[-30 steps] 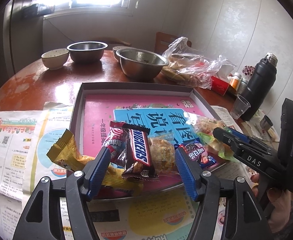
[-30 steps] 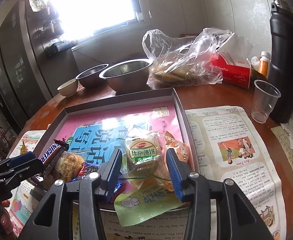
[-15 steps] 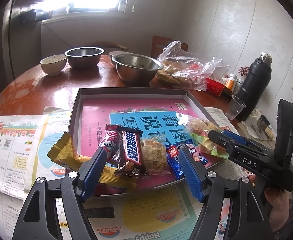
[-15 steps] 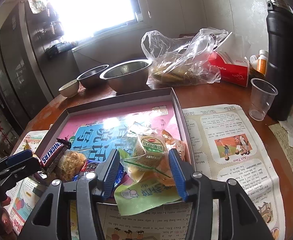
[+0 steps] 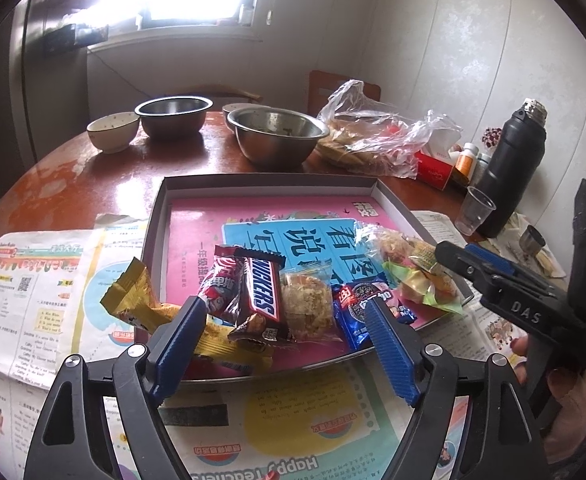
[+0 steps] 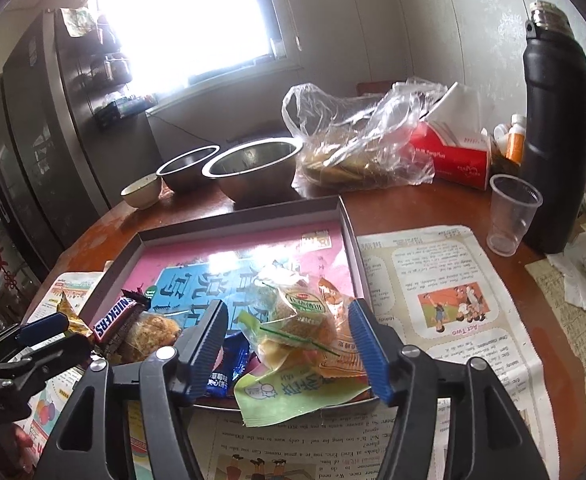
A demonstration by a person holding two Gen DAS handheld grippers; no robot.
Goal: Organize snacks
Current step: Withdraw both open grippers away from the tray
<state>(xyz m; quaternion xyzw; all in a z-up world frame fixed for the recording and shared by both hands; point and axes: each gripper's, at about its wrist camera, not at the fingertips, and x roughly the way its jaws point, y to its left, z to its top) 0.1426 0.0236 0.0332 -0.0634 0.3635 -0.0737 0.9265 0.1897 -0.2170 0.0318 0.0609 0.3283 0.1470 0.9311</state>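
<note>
Blue ribbed pads frame my left gripper (image 5: 281,344), jaws opening, and they press on nothing: between them, low in the left wrist view, lie the Snickers bar (image 5: 259,292), the oat cake in clear wrap (image 5: 307,306) and the red-wrapped candy (image 5: 223,280), all resting in the near end of the shallow grey tray (image 5: 261,179). A gold wrapper (image 5: 141,304) hangs over the tray's near left wall, half on the newspaper (image 5: 45,292). A blue cookie pack (image 5: 357,308) lies just beside my right-hand pad. I judge this the release step: a handful set down in the tray, grip let go. Further back on the table stand two steel bowls (image 5: 277,136) and a small ceramic bowl (image 5: 113,130); what they hold I cannot tell. A clear plastic bag (image 5: 373,136) holds flat baked goods

From the right wrist view, my right gripper (image 6: 289,344) is also opening, with the green-labelled pastry pack (image 6: 305,320) and a light green packet (image 6: 293,392) between the pads but loose; the green packet spills over the tray's near rim (image 6: 345,216). A pink and blue printed sheet lines the tray's floor. An empty plastic cup (image 6: 513,212) stands beside the black flask (image 6: 557,120). Next, I think, both grippers should back away cleanly without dragging wrappers, then nudge the overhanging gold wrapper and green packet fully inside
</note>
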